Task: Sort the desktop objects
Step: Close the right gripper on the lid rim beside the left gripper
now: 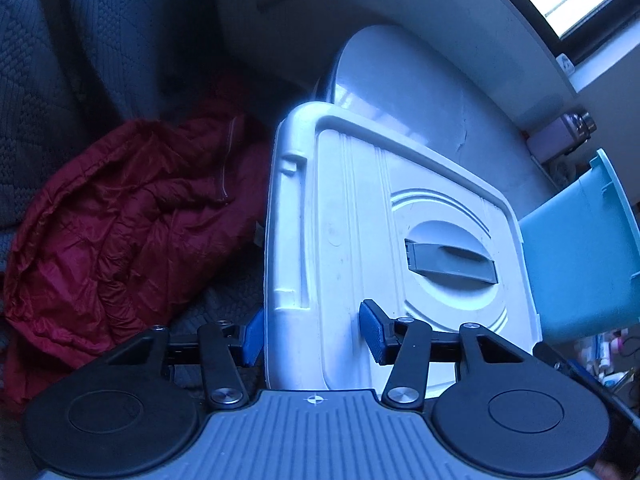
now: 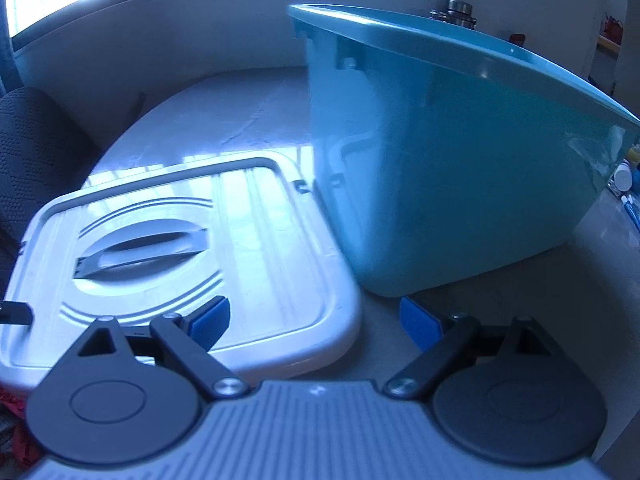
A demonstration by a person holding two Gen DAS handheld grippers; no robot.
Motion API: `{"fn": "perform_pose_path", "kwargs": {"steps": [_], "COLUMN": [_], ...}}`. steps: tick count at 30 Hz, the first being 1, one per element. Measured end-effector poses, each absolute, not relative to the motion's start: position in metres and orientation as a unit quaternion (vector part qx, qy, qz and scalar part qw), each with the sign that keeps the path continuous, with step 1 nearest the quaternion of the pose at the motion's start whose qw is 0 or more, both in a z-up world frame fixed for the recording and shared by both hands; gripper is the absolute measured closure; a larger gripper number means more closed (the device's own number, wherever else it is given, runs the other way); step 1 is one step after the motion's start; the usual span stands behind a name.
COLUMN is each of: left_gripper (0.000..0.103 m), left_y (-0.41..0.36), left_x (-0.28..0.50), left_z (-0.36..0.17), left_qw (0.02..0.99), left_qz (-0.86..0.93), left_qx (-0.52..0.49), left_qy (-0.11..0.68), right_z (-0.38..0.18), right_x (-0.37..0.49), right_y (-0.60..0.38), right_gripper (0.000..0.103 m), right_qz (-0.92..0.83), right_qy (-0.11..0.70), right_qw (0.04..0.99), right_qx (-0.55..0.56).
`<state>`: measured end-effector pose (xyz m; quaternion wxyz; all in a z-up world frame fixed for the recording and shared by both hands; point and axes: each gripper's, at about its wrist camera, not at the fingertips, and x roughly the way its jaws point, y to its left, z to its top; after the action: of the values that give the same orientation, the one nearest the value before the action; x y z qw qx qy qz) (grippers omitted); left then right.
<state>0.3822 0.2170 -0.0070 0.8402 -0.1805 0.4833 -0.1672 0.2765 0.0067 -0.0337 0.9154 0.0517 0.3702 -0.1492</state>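
Observation:
A white plastic lid (image 1: 360,216) with a grey handle (image 1: 452,262) lies on the round white table. My left gripper (image 1: 312,332) straddles the lid's near-left edge, one blue pad under or outside the rim, the other on top; the jaws look closed on the rim. The lid also shows in the right wrist view (image 2: 168,248). A teal plastic bin (image 2: 452,152) stands right of the lid and shows at the right edge of the left wrist view (image 1: 580,256). My right gripper (image 2: 316,324) is open over the lid's near-right corner, in front of the bin, holding nothing.
A red jacket (image 1: 120,216) lies on a dark quilted seat (image 1: 60,60) left of the table (image 1: 420,80). A metal-lidded jar (image 1: 568,128) stands at the table's far edge. Small items (image 2: 628,184) lie right of the bin. A window is behind.

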Motion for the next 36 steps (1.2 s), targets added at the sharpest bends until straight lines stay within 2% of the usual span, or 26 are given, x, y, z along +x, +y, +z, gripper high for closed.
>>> {"fn": "perform_pose_path", "kwargs": {"steps": [12, 15, 25, 31, 32, 34, 36], "left_gripper": [0.05, 0.049, 0.048, 0.05, 0.05, 0.051, 0.052], "left_y": [0.232, 0.233, 0.237, 0.23, 0.229, 0.232, 0.233], "left_x": [0.395, 0.399, 0.409, 0.413, 0.413, 0.414, 0.414], "left_z": [0.0, 0.001, -0.002, 0.001, 0.001, 0.002, 0.002], "left_qw": [0.839, 0.841, 0.852, 0.86, 0.86, 0.861, 0.863], "left_qz": [-0.183, -0.187, -0.192, -0.19, -0.188, -0.186, -0.181], "left_qx": [-0.148, -0.134, -0.111, -0.061, -0.056, -0.062, -0.057], "left_qy": [0.492, 0.489, 0.475, 0.47, 0.47, 0.469, 0.469], "right_z": [-0.046, -0.049, -0.044, -0.035, -0.034, -0.033, -0.033], "right_x": [0.307, 0.309, 0.308, 0.307, 0.307, 0.304, 0.301], "right_y": [-0.012, -0.014, -0.009, -0.015, -0.015, -0.014, -0.014], "right_gripper": [0.011, 0.011, 0.011, 0.011, 0.011, 0.029, 0.035], "right_qz": [-0.113, -0.091, -0.074, -0.053, -0.048, -0.035, -0.036], "right_qy": [0.433, 0.451, 0.444, 0.43, 0.426, 0.419, 0.413], "right_qw": [0.891, 0.879, 0.879, 0.881, 0.882, 0.886, 0.887], "right_qx": [0.083, 0.124, 0.157, 0.189, 0.196, 0.196, 0.202]}}
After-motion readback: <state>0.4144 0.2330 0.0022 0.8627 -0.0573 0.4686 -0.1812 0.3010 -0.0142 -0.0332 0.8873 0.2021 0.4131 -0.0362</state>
